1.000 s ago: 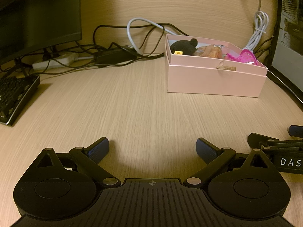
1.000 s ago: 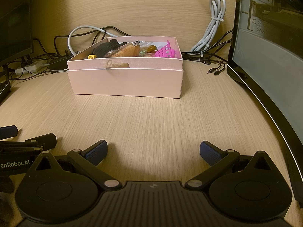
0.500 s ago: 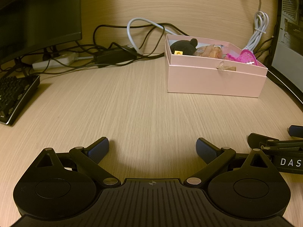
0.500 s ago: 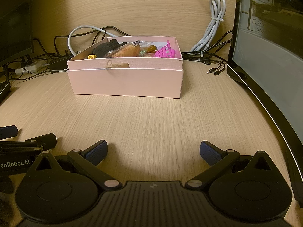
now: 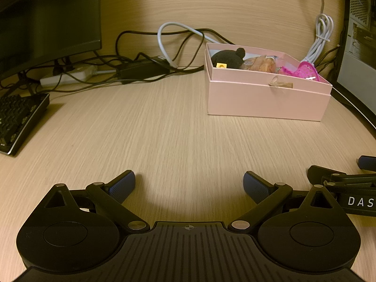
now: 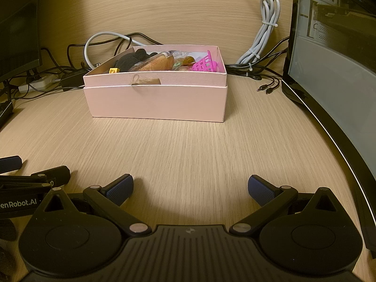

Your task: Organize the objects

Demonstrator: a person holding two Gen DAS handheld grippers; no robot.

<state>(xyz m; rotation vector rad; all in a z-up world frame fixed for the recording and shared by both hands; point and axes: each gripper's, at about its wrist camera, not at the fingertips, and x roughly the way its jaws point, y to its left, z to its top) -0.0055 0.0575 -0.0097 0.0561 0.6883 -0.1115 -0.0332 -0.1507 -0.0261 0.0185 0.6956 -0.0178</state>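
A pink cardboard box (image 5: 265, 101) (image 6: 155, 103) sits on the wooden desk, far ahead of both grippers. Inside lie a black plush toy (image 5: 229, 57) (image 6: 132, 58), a small yellow block (image 5: 221, 65) (image 6: 114, 70), a wrapped bread-like packet (image 5: 259, 63) (image 6: 155, 63) and a pink plastic basket (image 5: 305, 71) (image 6: 205, 64). My left gripper (image 5: 189, 185) rests low over the desk, open, nothing between its fingers. My right gripper (image 6: 190, 186) is open and empty too. Each shows at the edge of the other's view, side by side.
A keyboard (image 5: 16, 122) lies at the left edge, under a dark monitor (image 5: 47, 21). A power strip (image 5: 68, 76) and tangled cables (image 5: 150, 63) run along the back wall. A coiled grey cable (image 6: 265, 37) and a computer case (image 6: 333, 54) stand at the right.
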